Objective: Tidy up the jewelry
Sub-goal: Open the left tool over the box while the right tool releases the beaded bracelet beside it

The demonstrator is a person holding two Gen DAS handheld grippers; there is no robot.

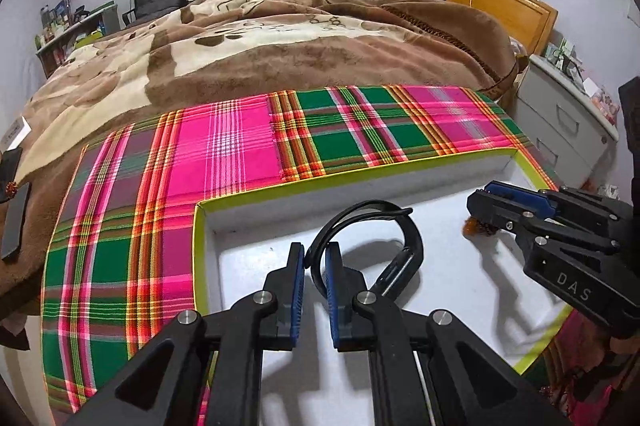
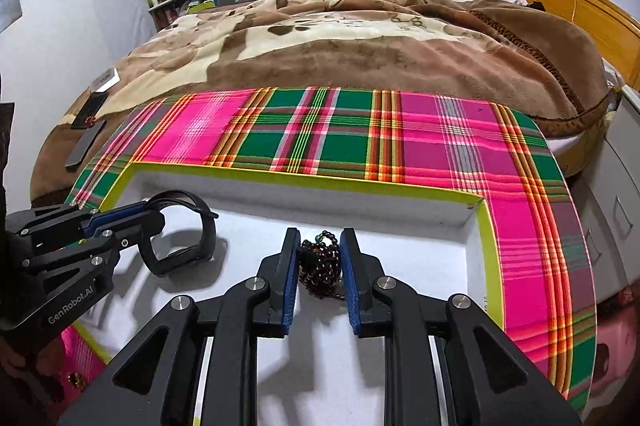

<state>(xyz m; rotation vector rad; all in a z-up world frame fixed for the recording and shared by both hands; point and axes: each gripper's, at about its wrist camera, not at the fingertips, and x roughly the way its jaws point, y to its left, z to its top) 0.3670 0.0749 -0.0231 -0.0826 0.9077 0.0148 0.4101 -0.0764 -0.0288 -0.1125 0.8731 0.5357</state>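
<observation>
A white tray with a yellow-green rim (image 1: 256, 196) (image 2: 304, 178) lies on a plaid cloth. My left gripper (image 1: 316, 258) (image 2: 154, 214) is shut on the strap of a black smartwatch (image 1: 400, 258) (image 2: 180, 258), whose body rests on the tray floor. My right gripper (image 2: 320, 246) (image 1: 476, 200) is shut on a dark red bead bracelet (image 2: 320, 266) over the tray's right part. In the left wrist view only a reddish bit of the bracelet (image 1: 476, 227) shows below the right gripper.
The plaid cloth (image 1: 240, 146) (image 2: 440, 146) covers the bed's near edge, with a brown blanket (image 1: 280, 46) behind. Dark flat objects (image 2: 86, 134) lie on the blanket at the left. A grey drawer cabinet (image 1: 560, 122) stands at the right.
</observation>
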